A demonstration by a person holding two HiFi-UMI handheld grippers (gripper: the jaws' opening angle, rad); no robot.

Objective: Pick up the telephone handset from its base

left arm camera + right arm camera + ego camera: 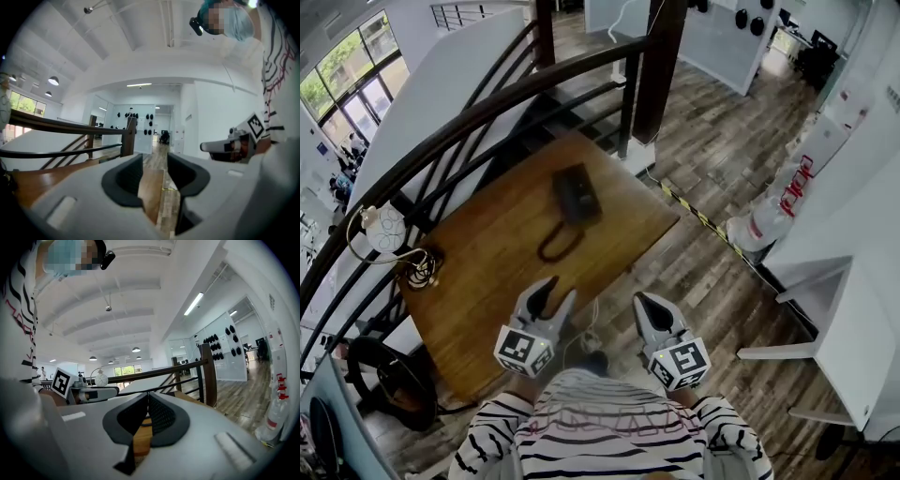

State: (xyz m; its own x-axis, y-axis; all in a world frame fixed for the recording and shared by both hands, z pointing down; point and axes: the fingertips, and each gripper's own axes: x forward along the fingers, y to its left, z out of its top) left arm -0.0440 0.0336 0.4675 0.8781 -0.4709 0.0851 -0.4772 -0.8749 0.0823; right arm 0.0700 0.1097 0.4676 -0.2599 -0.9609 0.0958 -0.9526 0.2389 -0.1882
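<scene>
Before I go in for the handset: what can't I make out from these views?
- Head view: the telephone is small and dark, so handset and base cannot be told apart.
- Left gripper view: the left gripper hides most of the table. No telephone shows.
- Right gripper view: the right gripper covers the table likewise. No telephone shows.
</scene>
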